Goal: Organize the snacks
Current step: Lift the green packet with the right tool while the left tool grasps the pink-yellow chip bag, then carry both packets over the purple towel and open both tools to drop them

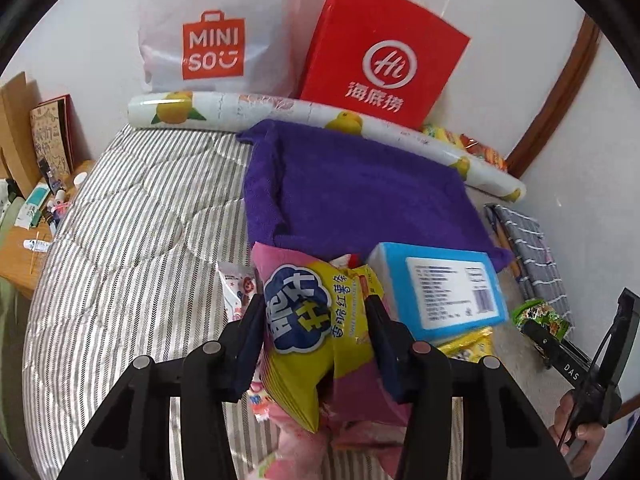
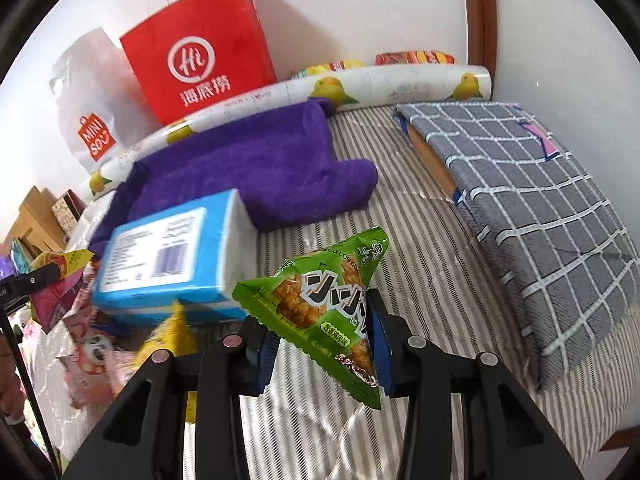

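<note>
**Snack packets in both grippers, striped bed**

Holding a yellow-and-pink snack packet (image 1: 320,320) between its two dark pads, the left gripper (image 1: 316,332) is closed onto the bag's sides; the packet is lifted above a heap of pink wrappers (image 1: 360,412) on the striped quilt (image 1: 132,232).

- Item, left edge: wooden bedside surface (image 1: 20,256) with small tubes and bottles, blurred.
- Item, rear left: white Miniso bag (image 1: 212,32) standing against the wall.
- Item, rear centre: red paper bag (image 1: 384,56), upright, just beside the white one.
- Item: lemon-print roll (image 1: 280,110) lying along the foot of both bags.
- Item, centre: purple towel (image 1: 352,188) spread on the quilt, touching the roll.
- Item: blue tissue pack (image 1: 440,288), resting on the towel's near edge, just right of the held packet.
- Item: small yellow packet (image 1: 468,346) below the tissue pack.
- Item, right: grey checked cloth bundle (image 2: 532,200) lying on the quilt near the wall.

The right gripper (image 2: 320,344) is clamped on a green triangular snack packet (image 2: 324,312), pinched at both sides and held clear of the quilt, between tissue pack and checked bundle.
</note>
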